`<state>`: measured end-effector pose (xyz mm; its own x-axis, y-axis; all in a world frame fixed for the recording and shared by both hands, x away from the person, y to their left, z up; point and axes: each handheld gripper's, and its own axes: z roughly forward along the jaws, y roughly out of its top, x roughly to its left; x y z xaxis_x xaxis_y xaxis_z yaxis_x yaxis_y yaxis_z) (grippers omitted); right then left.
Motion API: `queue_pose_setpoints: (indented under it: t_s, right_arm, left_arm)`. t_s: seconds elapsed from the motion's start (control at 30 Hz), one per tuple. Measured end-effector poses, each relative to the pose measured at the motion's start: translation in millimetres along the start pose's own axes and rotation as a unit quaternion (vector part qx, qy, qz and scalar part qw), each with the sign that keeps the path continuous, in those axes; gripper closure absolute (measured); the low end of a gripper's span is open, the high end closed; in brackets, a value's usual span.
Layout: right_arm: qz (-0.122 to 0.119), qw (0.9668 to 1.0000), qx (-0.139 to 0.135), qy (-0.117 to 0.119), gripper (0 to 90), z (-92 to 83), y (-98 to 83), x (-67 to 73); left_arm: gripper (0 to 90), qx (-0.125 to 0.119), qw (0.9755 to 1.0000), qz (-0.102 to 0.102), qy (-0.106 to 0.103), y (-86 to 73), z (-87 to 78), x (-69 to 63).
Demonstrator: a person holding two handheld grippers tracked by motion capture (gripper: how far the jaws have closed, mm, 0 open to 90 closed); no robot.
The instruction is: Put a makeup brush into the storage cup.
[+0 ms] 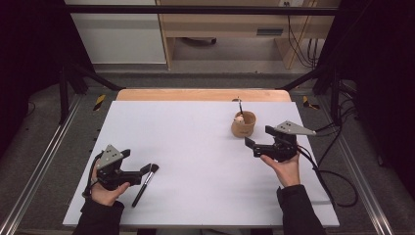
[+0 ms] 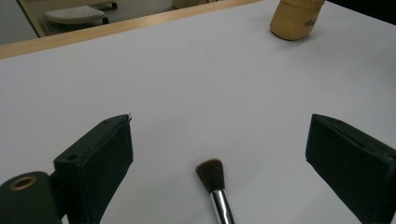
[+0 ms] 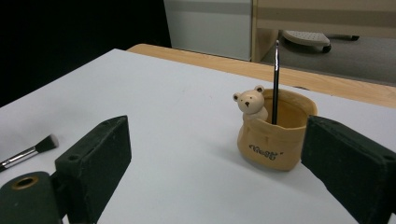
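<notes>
A black-handled makeup brush (image 1: 145, 184) lies on the white table top (image 1: 195, 147) at the front left, its bristles pointing away from me. My left gripper (image 1: 136, 162) is open just behind the bristle end; in the left gripper view the brush head (image 2: 211, 173) lies on the table between the wide jaws, untouched. A tan cup (image 1: 243, 124) with a small bear figure (image 3: 250, 102) on its rim stands at the back right, and a thin dark handle (image 3: 275, 79) stands upright in it. My right gripper (image 1: 258, 136) is open just short of the cup (image 3: 275, 135), apart from it.
The wooden table edge (image 1: 203, 94) runs along the far side of the white top. Black cables (image 1: 337, 181) trail from the right gripper over the table's right edge. Black frame posts (image 1: 63, 93) stand at the far corners, with floor beyond.
</notes>
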<state>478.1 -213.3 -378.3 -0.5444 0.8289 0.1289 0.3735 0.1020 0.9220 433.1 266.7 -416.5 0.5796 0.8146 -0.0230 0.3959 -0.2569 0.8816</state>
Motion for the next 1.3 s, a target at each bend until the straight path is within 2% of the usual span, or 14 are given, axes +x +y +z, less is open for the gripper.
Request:
queue_pose_setpoints:
  t_s: [0.23,0.33,0.57,0.6,0.8,1.3]
  right_arm:
    - [-0.005,1.0000,-0.003,0.006,7.8,-9.9,-10.4,0.9]
    - [-0.015,0.9998,0.003,0.009,7.0,-14.1,-18.8,3.2]
    - [-0.005,0.9999,-0.003,0.016,7.0,-21.8,-30.3,6.1]
    - [-0.012,0.9998,-0.003,0.015,6.9,-23.0,-31.6,6.2]
    - [-0.007,0.9997,-0.008,0.021,6.7,-27.1,-36.4,8.6]
    - [0.000,0.9999,-0.003,0.013,6.7,-29.1,-44.6,5.1]
  left_arm:
    - [6.7,0.000,1.0000,0.001,0.000,-0.1,0.1,0.1]
    - [6.6,0.000,1.0000,0.001,0.000,-0.2,0.1,0.0]
    - [6.5,-0.001,1.0000,0.000,-0.001,-0.6,0.2,-0.4]
    - [6.4,-0.001,1.0000,0.000,-0.001,-0.6,0.2,-0.4]
    - [6.4,0.001,1.0000,0.001,-0.001,-1.5,0.3,-0.4]
    - [6.5,0.006,1.0000,0.004,-0.004,-1.4,1.0,-0.5]
